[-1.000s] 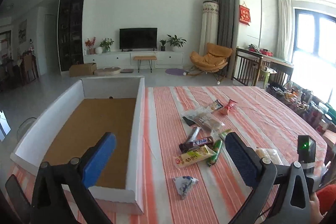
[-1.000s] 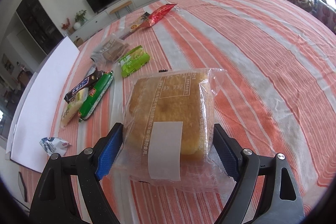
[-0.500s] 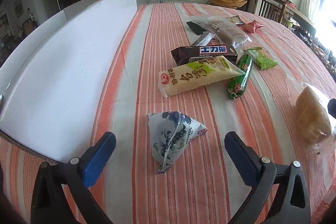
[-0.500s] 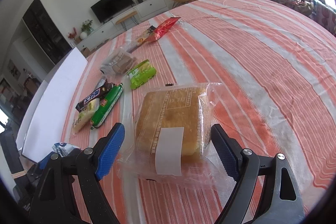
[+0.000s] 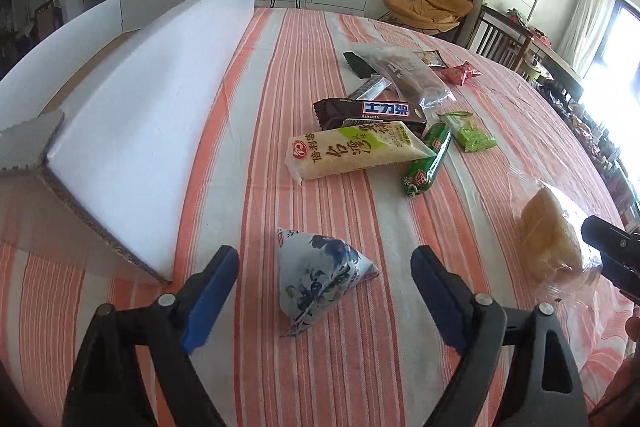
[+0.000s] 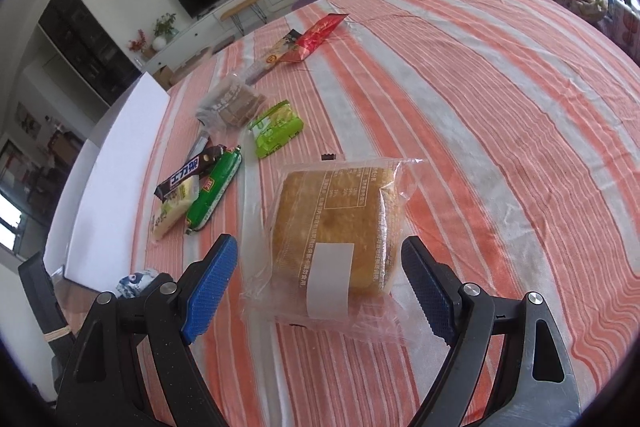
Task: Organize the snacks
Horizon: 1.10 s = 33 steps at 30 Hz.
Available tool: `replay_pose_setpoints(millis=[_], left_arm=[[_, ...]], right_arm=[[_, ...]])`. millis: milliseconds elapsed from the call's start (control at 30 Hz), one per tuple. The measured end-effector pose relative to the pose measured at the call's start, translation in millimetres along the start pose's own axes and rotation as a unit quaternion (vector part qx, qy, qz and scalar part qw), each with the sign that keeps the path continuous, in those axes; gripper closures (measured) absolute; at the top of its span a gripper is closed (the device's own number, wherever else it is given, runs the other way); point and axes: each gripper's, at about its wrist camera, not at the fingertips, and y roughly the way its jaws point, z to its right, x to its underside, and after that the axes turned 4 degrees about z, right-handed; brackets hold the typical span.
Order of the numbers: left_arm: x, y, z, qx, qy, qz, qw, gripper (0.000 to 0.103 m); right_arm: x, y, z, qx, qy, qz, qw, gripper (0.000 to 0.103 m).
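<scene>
Snacks lie scattered over my striped tablecloth (image 5: 304,59), beside the white cardboard box (image 5: 160,115) on the left, whose inside I can barely see past its wall. My left gripper (image 5: 324,269) has just been narrowing its jaws, yet they stand wide with a gap on either side of the blue-and-white triangular packet (image 5: 320,273) lying flat on the cloth between them; neither pad touches it. My right gripper (image 6: 320,261) is also spread, its pads on either side of the clear-wrapped bread (image 6: 340,227), and I see no pad pressing the wrapper (the near end of the bag is hard to judge behind its white label). Further off sit the rice cracker pack (image 5: 356,151), the dark chocolate bar (image 5: 368,111), the green sausage stick (image 5: 426,163), a small green packet (image 5: 472,133), and a clear bag of brown biscuits (image 5: 404,75). A red packet (image 5: 460,73) lies partly hidden behind that bag. Only the tip of my right gripper shows in the left view's edge.
</scene>
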Motion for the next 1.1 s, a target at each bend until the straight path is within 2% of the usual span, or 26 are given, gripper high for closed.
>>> replay_pose_setpoints(millis=[33,100,133,167,200,233,300,333,367,400,467,533,600,667,733,800,867,933,1000,1033,1067,1100], left_arm=[[-4,4,0,0.000,0.001,-0.001,1.0000,0.009],[-9,19,0,0.011,-0.004,-0.028,0.9995,0.012],[-9,19,2,0.002,0.007,-0.018,0.9998,0.021],[-8,18,5,-0.009,0.019,-0.016,0.9997,0.045],[-6,17,11,-0.006,0.045,-0.014,0.9989,0.062],[-4,16,15,0.002,0.063,-0.014,0.9979,0.062],[-1,12,17,0.028,0.062,-0.019,0.9975,0.067],[-1,8,17,0.049,0.056,-0.025,0.9969,0.075],[-3,1,17,0.065,0.048,-0.025,0.9964,0.081],[-6,-10,16,0.081,0.043,-0.018,0.9957,0.082],[-19,-35,13,0.108,0.037,0.006,0.9935,0.082],[-36,-59,5,0.133,0.025,0.023,0.9905,0.082],[-58,-80,-9,0.153,0.007,0.041,0.9874,0.082],[-86,-100,-30,0.161,-0.012,0.064,0.9849,0.082],[-115,-119,-60,0.152,-0.029,0.089,0.9838,0.082],[-143,-133,-94,0.122,-0.043,0.115,0.9848,0.082],[-166,-141,-132,0.073,-0.057,0.134,0.9866,0.082],[-182,-137,-168,0.019,-0.065,0.133,0.9888,0.082],[-189,-126,-196,-0.046,-0.068,0.116,0.9899,0.080],[-189,-116,-209,-0.073,-0.067,0.101,0.9900,0.066],[-187,-108,-220,-0.091,-0.069,0.085,0.9898,0.037],[-184,-103,-229,-0.102,-0.075,0.078,0.9889,0.026]], right_arm=[[1,0,-1,0.001,-0.003,0.000,1.000,0.017],[3,5,-4,0.006,-0.013,-0.011,1.000,0.017],[4,9,-6,0.009,-0.018,-0.022,1.000,0.017],[4,13,-7,0.013,-0.022,-0.031,0.999,0.016],[4,16,-9,0.020,-0.026,-0.039,0.999,0.016],[4,22,-10,0.029,-0.032,-0.049,0.998,0.016],[3,39,-13,0.043,-0.047,-0.078,0.995,0.015],[3,47,-12,0.035,-0.056,-0.090,0.994,0.015],[1,48,-10,0.028,-0.060,-0.086,0.994,0.018],[-1,47,-6,0.025,-0.055,-0.086,0.994,0.025],[-5,39,6,0.005,-0.016,-0.090,0.996,0.027],[-8,27,13,-0.003,-0.003,-0.081,0.997,0.028],[-15,9,14,-0.034,0.025,-0.069,0.997,0.028],[-27,-8,-2,-0.073,0.033,-0.057,0.995,0.029],[-44,-24,-35,-0.114,0.014,-0.048,0.992,0.028],[-60,-34,-80,-0.155,-0.013,-0.042,0.987,0.028],[-73,-37,-131,-0.200,-0.039,-0.045,0.978,0.028],[-82,-32,-188,-0.242,-0.065,-0.057,0.966,0.028],[-85,-19,-240,-0.274,-0.081,-0.071,0.956,0.028],[-83,-10,-267,-0.288,-0.089,-0.077,0.950,0.027],[-83,-1,-288,-0.292,-0.098,-0.084,0.948,0.025],[-81,10,-307,-0.291,-0.105,-0.095,0.946,0.018]])
